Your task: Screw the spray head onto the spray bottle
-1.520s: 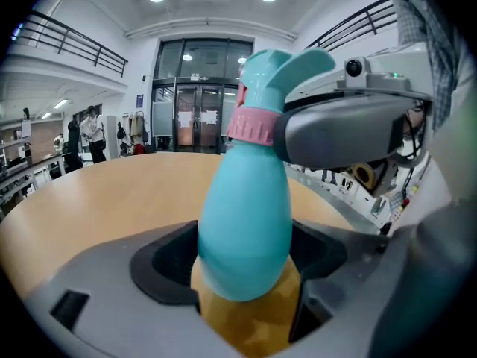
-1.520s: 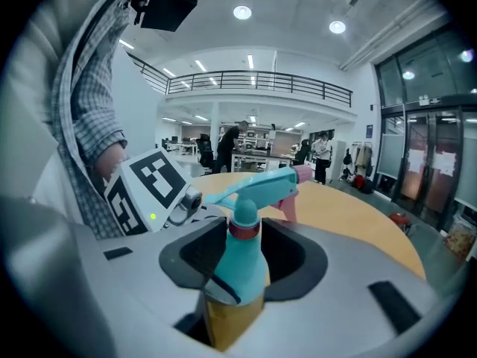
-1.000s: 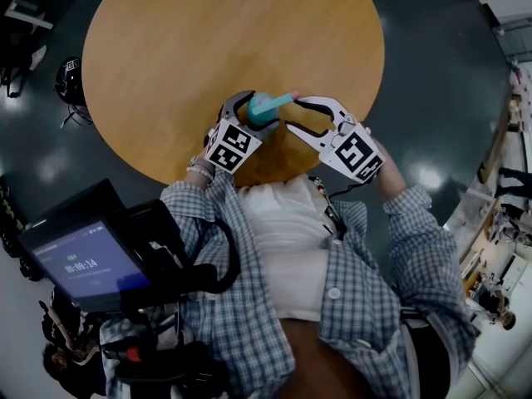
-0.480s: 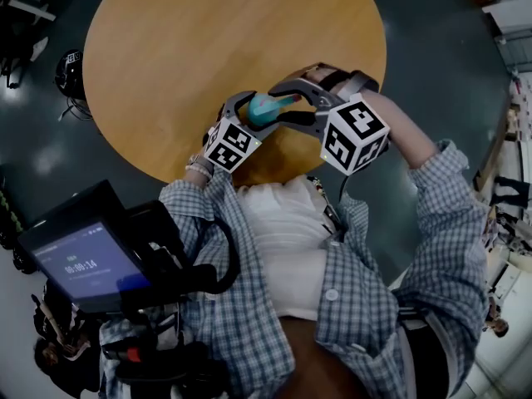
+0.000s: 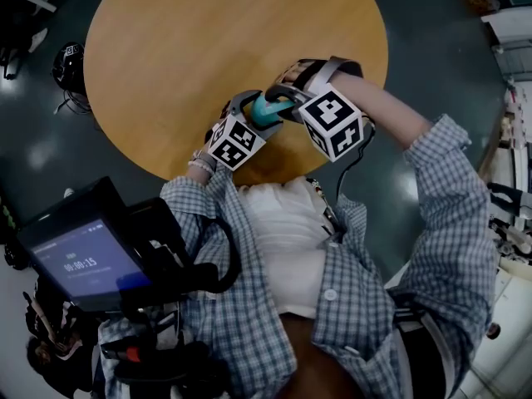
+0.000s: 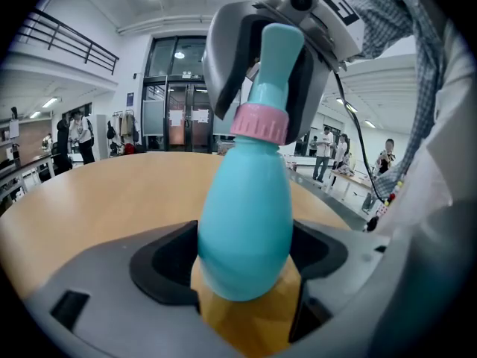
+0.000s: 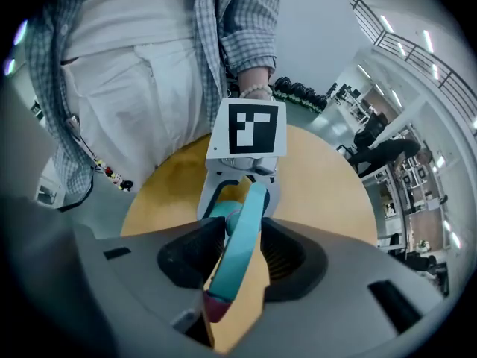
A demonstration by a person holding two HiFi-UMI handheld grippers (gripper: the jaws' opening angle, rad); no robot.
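A teal spray bottle (image 6: 246,222) stands upright in my left gripper (image 5: 252,109), whose jaws are shut on its belly just above the round wooden table (image 5: 208,40). A pink collar (image 6: 259,124) joins the bottle's neck to the teal spray head (image 6: 279,58). My right gripper (image 5: 279,98) reaches over from the right, and its jaws are closing around the spray head (image 7: 242,237). In the right gripper view the head lies slantwise between the pads, with a strip of table showing beside the right pad. The pink collar (image 7: 216,304) sits low between those jaws.
A person in a checked shirt stands at the table's near edge (image 5: 274,169). A dark device with a lit screen (image 5: 79,260) hangs at the lower left. Dark floor surrounds the table, with desks and people far off in the hall.
My right gripper has swung from the right of the bottle up over it, rolled so its marker cube faces up, and now straddles the spray head. The left gripper kept still.
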